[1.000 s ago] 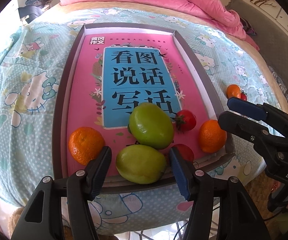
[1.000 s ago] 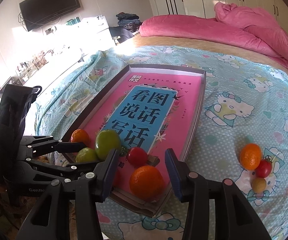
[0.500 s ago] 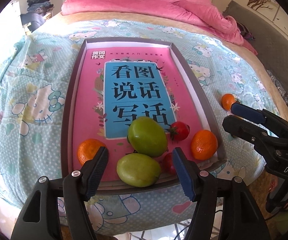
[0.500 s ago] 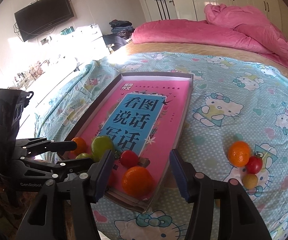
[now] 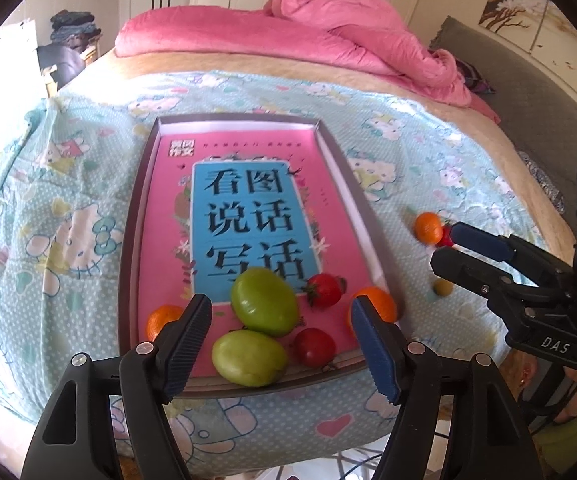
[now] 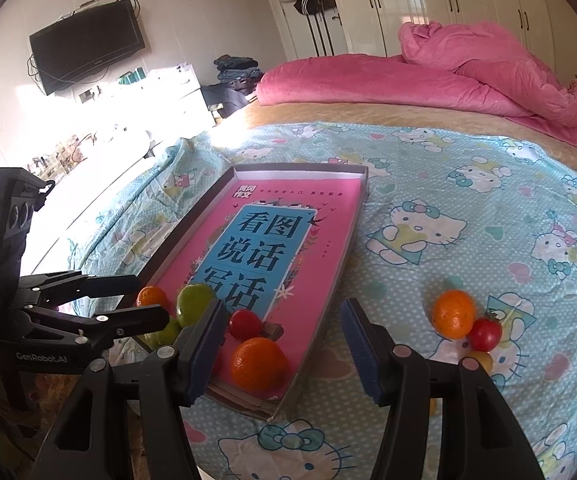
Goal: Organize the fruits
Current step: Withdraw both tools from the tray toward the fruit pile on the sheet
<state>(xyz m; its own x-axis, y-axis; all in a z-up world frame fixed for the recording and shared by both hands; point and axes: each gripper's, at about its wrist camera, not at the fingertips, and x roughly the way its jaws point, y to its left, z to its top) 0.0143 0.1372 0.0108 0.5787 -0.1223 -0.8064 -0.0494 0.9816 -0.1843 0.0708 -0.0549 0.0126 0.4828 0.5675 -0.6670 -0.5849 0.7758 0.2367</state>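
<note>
Bedroom setting: bed [image 5: 68, 184] covered with a cartoon-print sheet, pink duvet [image 5: 328, 36] heaped at the far end, wardrobes and a wall TV [image 6: 88, 46] behind.

Tray [image 5: 128, 248], shallow and grey-rimmed, lies lengthwise on the sheet with a pink book [image 5: 248, 208] filling its floor. It appears to serve as the collection point, since most fruit sits at its near end.

Left gripper [image 5: 280, 340] hangs over the tray's near edge. Its jaws are opening and released, nothing pressed between them (the green fruit seen between the pads lies on the book, untouched). Right gripper [image 6: 280, 348] is above the tray's near right corner, jaws likewise opening and empty, angled toward the sheet to the right.

Fruit in the tray, by size: two green fruits [image 5: 264, 300], touching, one nearer than the other; an orange [image 5: 160, 320] at the near left; a second orange [image 6: 258, 364] at the near right corner; two tomatoes [image 5: 322, 290] between these.

Fruit outside the tray, on the sheet to its right: a loose orange [image 6: 452, 312], a tomato [image 6: 484, 332] touching it, and a small yellow fruit [image 6: 478, 360] just nearer.

Judgement: sorting is partly done; the outlying cluster remains, and the right gripper is the better placed to collect it.
</note>
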